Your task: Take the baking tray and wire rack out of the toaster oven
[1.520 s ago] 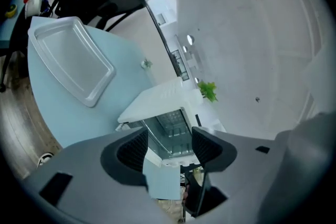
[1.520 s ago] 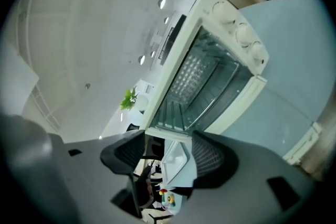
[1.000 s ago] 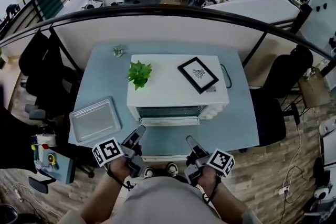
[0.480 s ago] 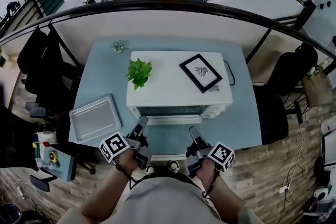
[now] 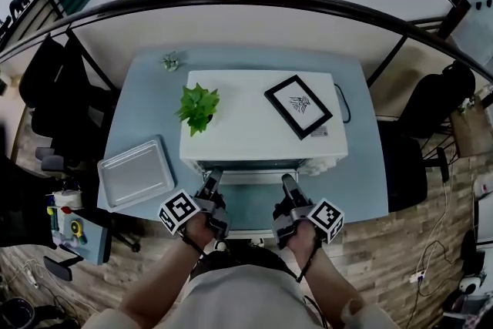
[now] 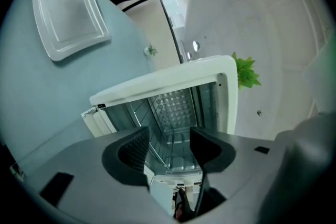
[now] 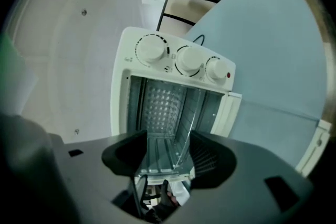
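The rack [image 7: 186, 131] sits inside the open oven [image 5: 246, 131] and shows only as a thin wire line seen edge-on. From the head view the oven's top hides it. The door [image 5: 250, 177] hangs down at the front, with both pairs of jaws over it, and I cannot tell whether they touch it.

The left gripper [image 6: 168, 144] has its jaws apart and closing, with nothing pressed between them. The right gripper [image 7: 168, 147] has its jaws half apart and also grips nothing. The person's hands and lap are cut off at the bottom edge.

The tray [image 5: 137, 173] lies empty on the blue bench [image 5: 146, 104], left of the oven. A plant [image 5: 196, 105] and a framed picture [image 5: 299, 105] stand on the oven.

Dark chairs flank the bench. There is a curved railing behind it and a wooden floor below.
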{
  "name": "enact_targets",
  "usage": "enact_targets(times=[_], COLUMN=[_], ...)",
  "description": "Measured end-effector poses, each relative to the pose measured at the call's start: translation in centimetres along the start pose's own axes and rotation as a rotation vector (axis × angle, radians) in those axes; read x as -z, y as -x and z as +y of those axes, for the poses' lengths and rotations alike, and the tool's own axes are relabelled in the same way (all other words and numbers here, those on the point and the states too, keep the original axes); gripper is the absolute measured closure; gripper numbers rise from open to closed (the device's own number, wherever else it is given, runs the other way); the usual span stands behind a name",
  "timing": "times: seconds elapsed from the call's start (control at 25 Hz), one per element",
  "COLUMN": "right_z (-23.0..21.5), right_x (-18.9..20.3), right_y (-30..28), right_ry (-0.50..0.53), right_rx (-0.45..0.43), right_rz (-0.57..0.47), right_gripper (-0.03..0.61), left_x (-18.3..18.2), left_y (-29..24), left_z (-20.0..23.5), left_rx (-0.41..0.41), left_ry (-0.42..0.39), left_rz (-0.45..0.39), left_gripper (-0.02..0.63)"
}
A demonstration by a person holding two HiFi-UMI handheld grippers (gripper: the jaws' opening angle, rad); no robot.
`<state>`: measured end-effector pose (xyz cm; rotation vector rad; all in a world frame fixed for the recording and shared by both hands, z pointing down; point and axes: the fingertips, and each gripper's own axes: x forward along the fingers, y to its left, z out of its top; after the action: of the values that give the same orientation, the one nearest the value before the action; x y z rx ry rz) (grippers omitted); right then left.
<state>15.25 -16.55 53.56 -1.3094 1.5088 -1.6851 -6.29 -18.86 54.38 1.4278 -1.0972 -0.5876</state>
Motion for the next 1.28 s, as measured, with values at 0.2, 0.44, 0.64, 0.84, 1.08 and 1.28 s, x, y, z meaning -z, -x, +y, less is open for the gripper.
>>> enact_targets(times=[0.2,0.44,0.64,0.84,1.08,1.28], right_z=[-1.3,-3.8,-5.7,-7.0,-6.8,-7.0], right_x=[-1.0,-1.5,-1.7,-2.3,-3.8,-4.8], right_y=[-2.8,-5.9,-8.1,-10.0,-11.7,-12.5], right_ry=[-0.022,0.022,-0.005,-0.052,-0.102,-0.106], right_rx=[-0.046,-0.050,-0.076,-0.100,-0.158,-0.190], right_rz=[-0.026,-0.034,-0.060,-0.090,-0.148,-0.169], right_gripper=[0.324,0.328,0.340,0.360,0.397,0.423], left_x=[-0.6,0.0,-0.3,-1.3,-1.9,-2.4], left_y=[-1.9,-4.3,-5.5,-7.0,-9.1,-10.0], left_z=[2.0,4.5,6.9,7.7,7.4,6.6], left_rx=[0.011,0.016,0.026,0.048,0.109,0.182], left_ry=[0.017,0.022,0.067,0.064,0.048,0.017], left_rz=[-0.047,-0.049,-0.053,-0.095,-0.126,-0.167], left_gripper=[0.377,0.377,0.383,0.403,0.417,0.428])
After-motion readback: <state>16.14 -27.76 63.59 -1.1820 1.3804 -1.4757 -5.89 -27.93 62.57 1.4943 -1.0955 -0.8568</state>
